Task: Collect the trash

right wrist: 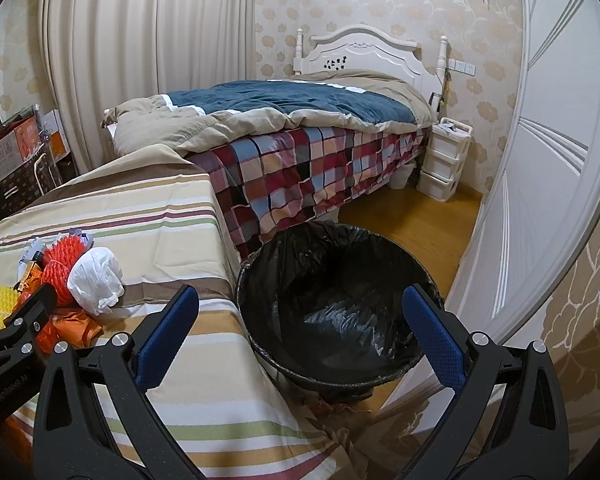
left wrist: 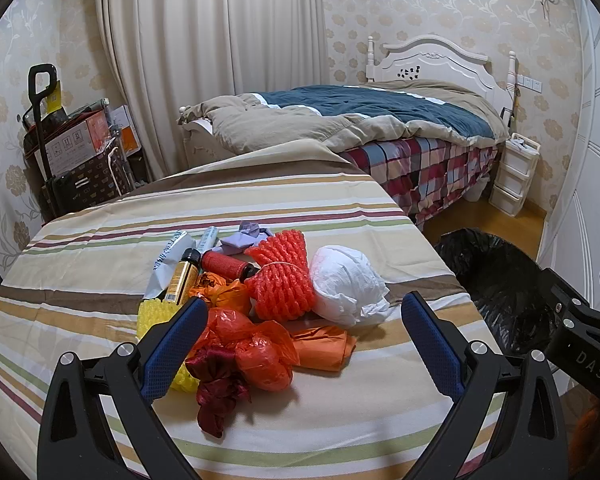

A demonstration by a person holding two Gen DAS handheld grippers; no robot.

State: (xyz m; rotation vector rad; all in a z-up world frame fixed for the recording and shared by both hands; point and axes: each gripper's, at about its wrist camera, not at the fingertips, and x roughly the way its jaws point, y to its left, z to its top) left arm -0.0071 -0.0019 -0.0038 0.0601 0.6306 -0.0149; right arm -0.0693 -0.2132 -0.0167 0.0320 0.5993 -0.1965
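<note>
Trash pile on our striped table, bin beside it

Our left gripper (left wrist: 302, 314) is spread wide over the trash pile (left wrist: 260, 292), holding nothing. The writing on the gold bottle (left wrist: 182, 282) is too small to read. Our right gripper (right wrist: 300, 314), marked "DAS", hangs wide apart and bare above the black-lined trash bin (right wrist: 332, 300) just right of the striped table (right wrist: 172, 208).

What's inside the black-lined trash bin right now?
Only the crinkled black liner shows inside the trash bin; no trash is visible. The near inner wall is hidden behind the rim.
</note>
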